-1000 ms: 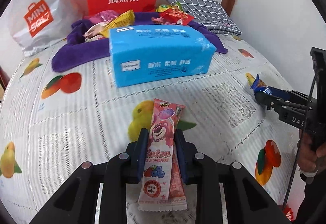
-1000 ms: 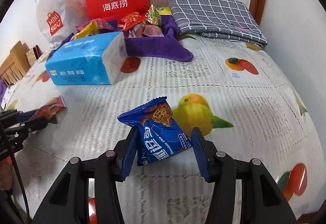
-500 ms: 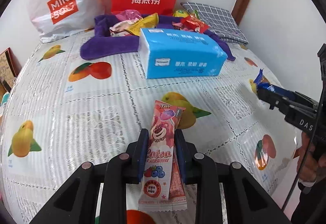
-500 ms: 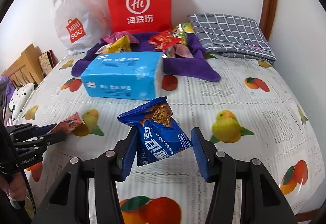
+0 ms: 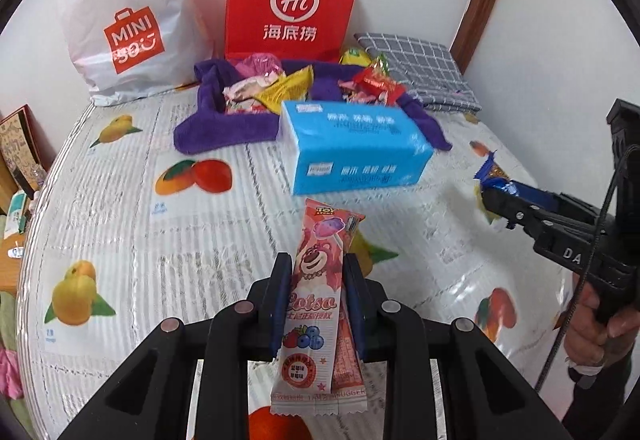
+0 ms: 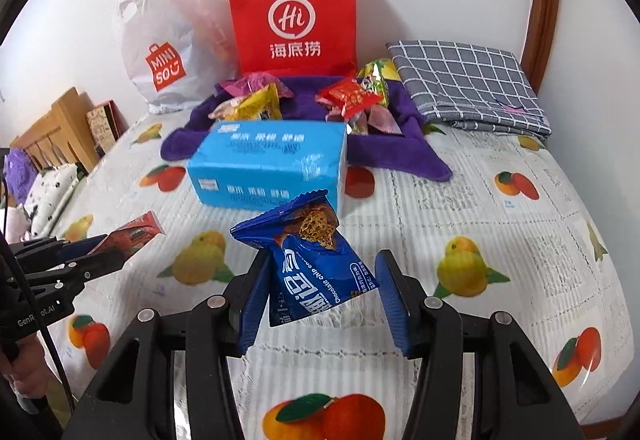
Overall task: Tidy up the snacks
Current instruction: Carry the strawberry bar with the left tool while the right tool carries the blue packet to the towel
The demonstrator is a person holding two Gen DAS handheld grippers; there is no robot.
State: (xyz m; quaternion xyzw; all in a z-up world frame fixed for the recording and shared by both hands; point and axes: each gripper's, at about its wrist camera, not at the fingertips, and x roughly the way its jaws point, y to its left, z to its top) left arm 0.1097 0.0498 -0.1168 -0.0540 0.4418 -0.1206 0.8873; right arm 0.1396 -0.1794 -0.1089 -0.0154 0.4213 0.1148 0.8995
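Note:
My left gripper [image 5: 316,272] is shut on a pink Lotso snack packet [image 5: 316,292], held above the table; it also shows at the left of the right wrist view [image 6: 132,234]. My right gripper [image 6: 324,276] is shut on a blue chocolate chip cookie packet [image 6: 316,272], also held above the table; this packet also shows at the right of the left wrist view [image 5: 494,180]. A pile of snack packets [image 5: 280,88] lies on a purple cloth [image 5: 224,132] at the back.
A blue tissue pack [image 5: 352,148] lies mid-table before the purple cloth. A red paper bag [image 5: 292,0] and a white Miniso bag [image 5: 128,20] stand against the wall. A folded grey checked cloth [image 6: 468,88] lies at the back right. The fruit-print tablecloth [image 5: 120,224] covers the table.
Both grippers have risen and pulled back from the table with their packets, so the bags and wall now show more fully. Both grips are unchanged.

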